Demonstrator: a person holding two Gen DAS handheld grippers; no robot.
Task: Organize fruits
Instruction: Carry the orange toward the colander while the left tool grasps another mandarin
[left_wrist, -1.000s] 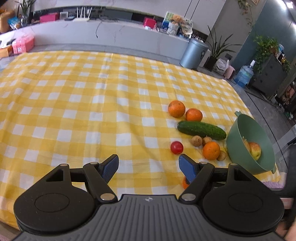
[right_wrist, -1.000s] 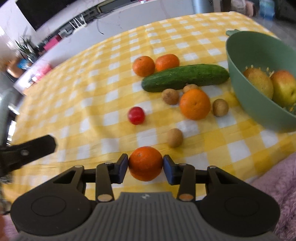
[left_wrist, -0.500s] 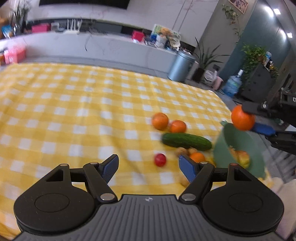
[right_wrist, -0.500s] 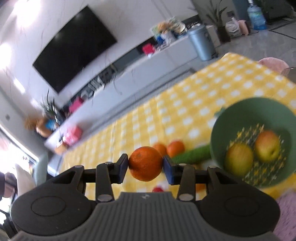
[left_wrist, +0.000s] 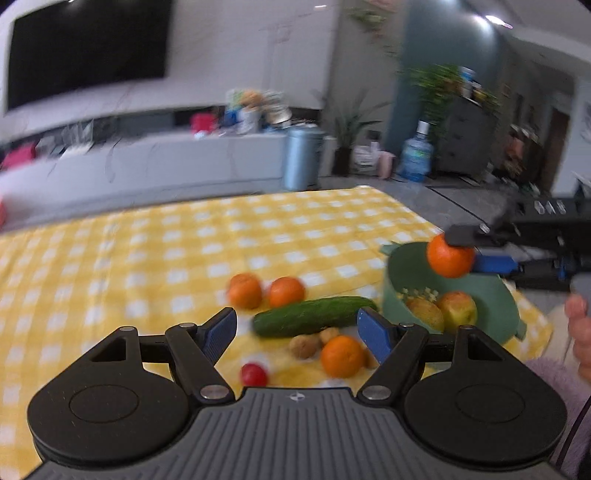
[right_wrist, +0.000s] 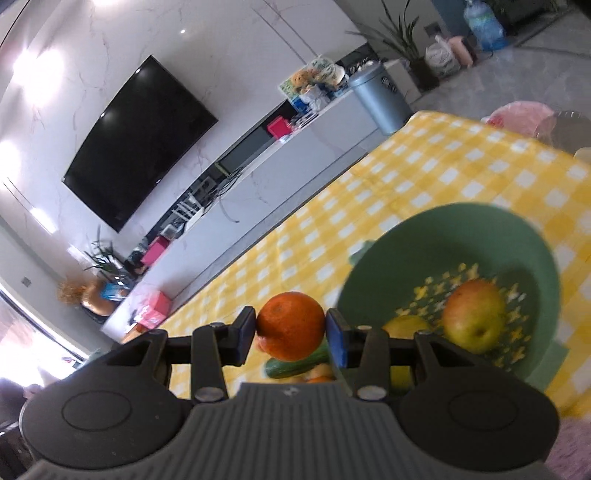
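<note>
Two fruits lay inside the round green plastic colander bowl (right_wrist: 436, 251): a red-and-yellow apple (right_wrist: 474, 314) on the perforated bottom, and just beside it a yellowish pear-like fruit (left_wrist: 424, 313), the two seeming to touch in the left wrist view. The bowl stood on the yellow-and-white checked tablecloth (left_wrist: 184, 251), near its right edge.

The right gripper (right_wrist: 291, 328) had its jaws pinching a round orange mandarin (right_wrist: 291, 325) from both sides, the blue pads against the peel. In the left wrist view that held mandarin (left_wrist: 450, 256) hung in the air above the bowl's far rim, not touching the bowl or the fruit in it.

The left gripper (left_wrist: 296, 329) was held above the cloth with its jaws spread wide and nothing between them.

On the cloth just left of the bowl lay a long dark green cucumber (left_wrist: 314, 316), its right end close to the bowl's wall. Behind it sat two more orange mandarins (left_wrist: 265, 291) side by side. In front of it a fourth mandarin (left_wrist: 341, 356) rested among a few small brown round fruits (left_wrist: 304, 346), blurred and hard to count. A small red tomato-like fruit (left_wrist: 254, 374) lay apart to their left, near the gripper body.
</note>
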